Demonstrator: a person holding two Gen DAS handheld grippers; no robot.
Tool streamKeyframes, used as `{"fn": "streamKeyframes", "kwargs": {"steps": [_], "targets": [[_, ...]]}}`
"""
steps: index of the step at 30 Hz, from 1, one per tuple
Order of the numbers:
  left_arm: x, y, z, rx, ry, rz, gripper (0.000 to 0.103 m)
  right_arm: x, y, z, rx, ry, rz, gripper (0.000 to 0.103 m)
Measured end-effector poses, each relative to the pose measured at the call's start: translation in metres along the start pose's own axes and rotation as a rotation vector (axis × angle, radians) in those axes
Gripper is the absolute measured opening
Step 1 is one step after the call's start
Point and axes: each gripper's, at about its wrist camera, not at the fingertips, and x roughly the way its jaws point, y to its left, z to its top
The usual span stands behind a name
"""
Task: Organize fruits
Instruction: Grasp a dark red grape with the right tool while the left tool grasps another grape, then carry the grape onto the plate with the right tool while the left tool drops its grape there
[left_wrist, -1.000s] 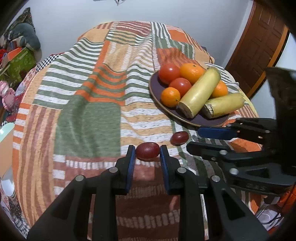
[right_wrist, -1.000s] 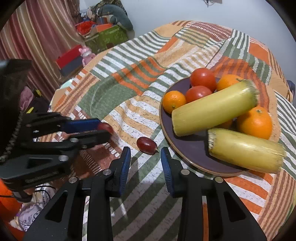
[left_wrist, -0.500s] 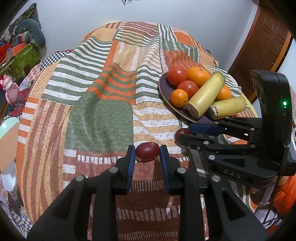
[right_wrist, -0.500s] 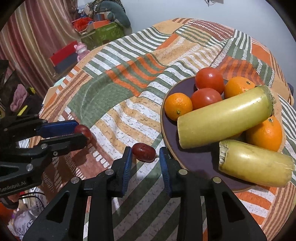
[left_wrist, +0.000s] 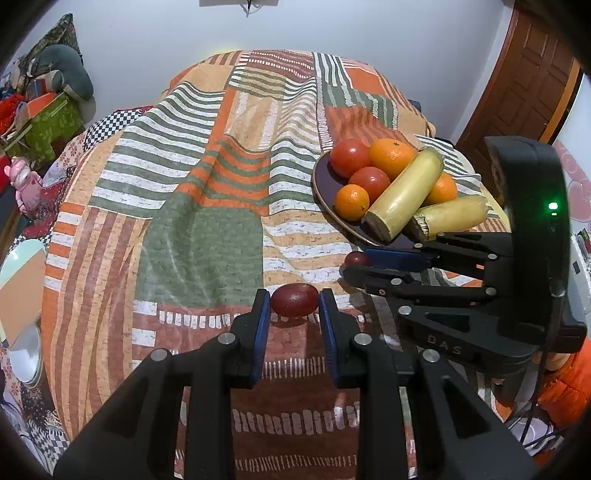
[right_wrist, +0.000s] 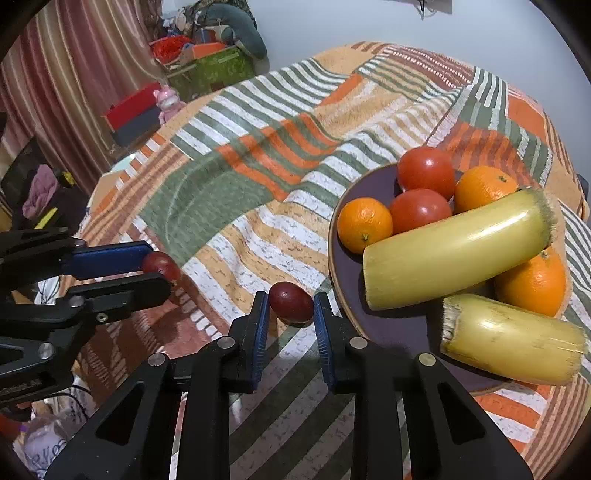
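Both tools were matte black plastic with angular, cut-out arms. The left tool carried ribbed blue pads along the inner faces of its fingers, with round silver screw heads at the joints. The right tool had the same blue pad and screws, raised lettering on its body, a tall black housing with a small green light, and a black cable trailing below.

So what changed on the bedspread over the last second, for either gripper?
The right gripper came forward around the dark red oval fruit beside the plate and closed its jaws on it. The left gripper kept its jaws clamped on the other dark red oval fruit. The dark purple plate with its tomatoes, oranges and yellow stalk pieces stayed as it was on the striped patchwork bedspread.
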Motion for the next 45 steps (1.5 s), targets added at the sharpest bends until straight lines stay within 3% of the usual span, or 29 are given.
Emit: {"fn": "streamKeyframes", "kwargs": {"steps": [7, 13, 23, 32, 45], "targets": [[-0.003, -0.012, 0.010, 0.020, -0.020, -0.015, 0.027, -0.036, -0.009, 0.001, 0.013, -0.086, -0.012, 0.022], [-0.001, -0.030, 0.029, 0.052, -0.045, -0.046, 0.027, -0.066, -0.036, -0.003, 0.057, -0.142, -0.074, 0.022], [0.016, -0.070, 0.057, 0.125, -0.050, -0.096, 0.027, -0.088, -0.077, -0.009, 0.129, -0.203, -0.139, 0.023], [0.046, -0.099, 0.062, 0.162, 0.008, -0.138, 0.027, -0.081, -0.094, -0.011, 0.143, -0.194, -0.127, 0.023], [0.058, -0.100, 0.062, 0.153, 0.035, -0.131, 0.029, -0.069, -0.095, -0.011, 0.142, -0.161, -0.108, 0.024]]}}
